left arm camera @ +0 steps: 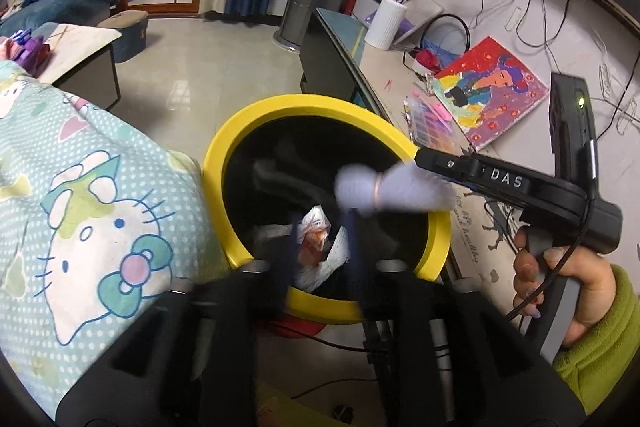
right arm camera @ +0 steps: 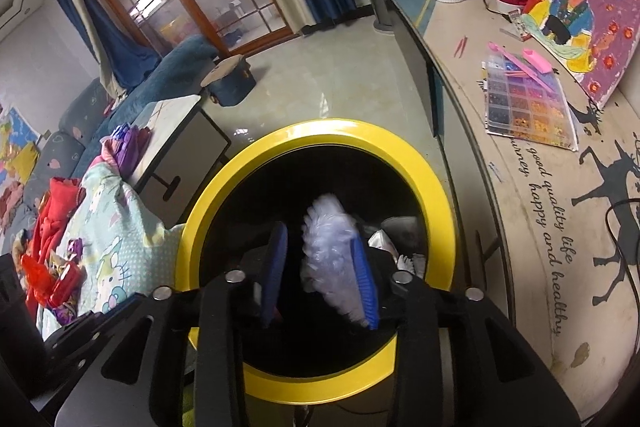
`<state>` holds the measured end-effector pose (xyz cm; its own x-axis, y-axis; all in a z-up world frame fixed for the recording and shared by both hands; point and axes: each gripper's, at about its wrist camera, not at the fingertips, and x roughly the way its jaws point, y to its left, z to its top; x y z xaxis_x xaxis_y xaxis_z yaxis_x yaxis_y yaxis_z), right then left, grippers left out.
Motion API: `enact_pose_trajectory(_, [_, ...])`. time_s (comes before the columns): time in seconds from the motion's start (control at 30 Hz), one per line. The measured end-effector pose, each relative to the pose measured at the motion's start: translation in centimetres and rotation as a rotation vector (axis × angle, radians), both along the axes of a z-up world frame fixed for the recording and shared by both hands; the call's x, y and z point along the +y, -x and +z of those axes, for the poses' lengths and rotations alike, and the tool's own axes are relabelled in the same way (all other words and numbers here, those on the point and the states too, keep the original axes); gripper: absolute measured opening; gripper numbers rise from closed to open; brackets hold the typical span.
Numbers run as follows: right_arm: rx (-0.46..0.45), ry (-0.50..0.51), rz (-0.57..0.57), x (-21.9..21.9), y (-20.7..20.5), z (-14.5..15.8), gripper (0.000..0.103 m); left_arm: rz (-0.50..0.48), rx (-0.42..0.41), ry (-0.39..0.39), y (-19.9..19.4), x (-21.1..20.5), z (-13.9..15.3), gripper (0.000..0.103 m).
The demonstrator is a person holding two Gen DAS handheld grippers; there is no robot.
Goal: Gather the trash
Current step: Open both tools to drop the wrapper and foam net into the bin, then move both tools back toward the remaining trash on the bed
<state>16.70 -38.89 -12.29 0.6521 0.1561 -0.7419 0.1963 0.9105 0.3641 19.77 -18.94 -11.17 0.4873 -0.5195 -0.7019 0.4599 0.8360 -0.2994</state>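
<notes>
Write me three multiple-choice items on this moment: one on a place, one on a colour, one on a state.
1. Where is the pale fluffy item?
A. on the desk beside the vase
B. over the bin's opening
C. on the patterned blanket

2. What colour is the bin's rim?
A. yellow
B. red
C. green

3. What state is the bin in?
A. shut with a lid
B. open and bare inside
C. open, with trash already inside

Answers:
1 B: the pale fluffy item shows against the dark inside of the bin in both wrist views.
2 A: the ring around the black opening is bright yellow.
3 C: no lid is on it, and crumpled paper lies inside in the left wrist view.
</notes>
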Motion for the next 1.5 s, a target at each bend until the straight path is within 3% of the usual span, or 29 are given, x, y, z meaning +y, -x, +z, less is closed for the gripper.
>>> enact_pose_trajectory(0.1, [-0.014, 0.000, -0.008, 0.0, 0.2, 0.3, 0.040, 0.012, -0.016, 0.006, 0.2, 0.3, 0.5, 0.036])
enact_pose_trajectory(0.17, [-0.028, 0.000, -0.006, 0.1, 0.3, 0.7, 0.044, 0.018, -0.024, 0.015, 0.4, 0.7, 0.9, 0.045])
enact_pose_trajectory(0.2, [-0.038, 0.004, -0.005, 0.2, 0.4, 1.0, 0.046, 0.025, -0.030, 0.018, 0.5, 0.9, 1.1, 0.057])
enact_pose_trajectory(0.3, [-0.061, 0.006, 0.002, 0.6, 0.5, 1.6, 0.048, 0.039, -0.042, 0.027, 0.7, 1.5, 1.6, 0.065])
enact_pose_trajectory(0.4, [-0.088, 0.012, 0.011, 1.0, 0.8, 2.3, 0.053, 0.060, -0.062, 0.037, 0.9, 2.0, 2.2, 0.086])
enact_pose_trajectory(0.43, [-0.096, 0.013, 0.012, 1.1, 0.8, 2.6, 0.054, 0.066, -0.069, 0.046, 1.0, 2.3, 2.5, 0.088])
enact_pose_trajectory(0.83, [-0.225, 0.027, 0.093, 4.9, 1.9, 6.2, 0.062, 0.212, -0.199, 0.012, 2.6, 6.1, 6.1, 0.092])
enact_pose_trajectory(1.23, [-0.317, 0.073, 0.237, 11.4, 3.3, 8.6, 0.063, 0.359, -0.312, -0.036, 4.3, 11.0, 8.8, 0.092])
enact_pose_trajectory(1.5, [-0.367, 0.081, 0.350, 15.4, 4.0, 9.8, 0.069, 0.467, -0.356, -0.053, 4.9, 15.0, 10.0, 0.092])
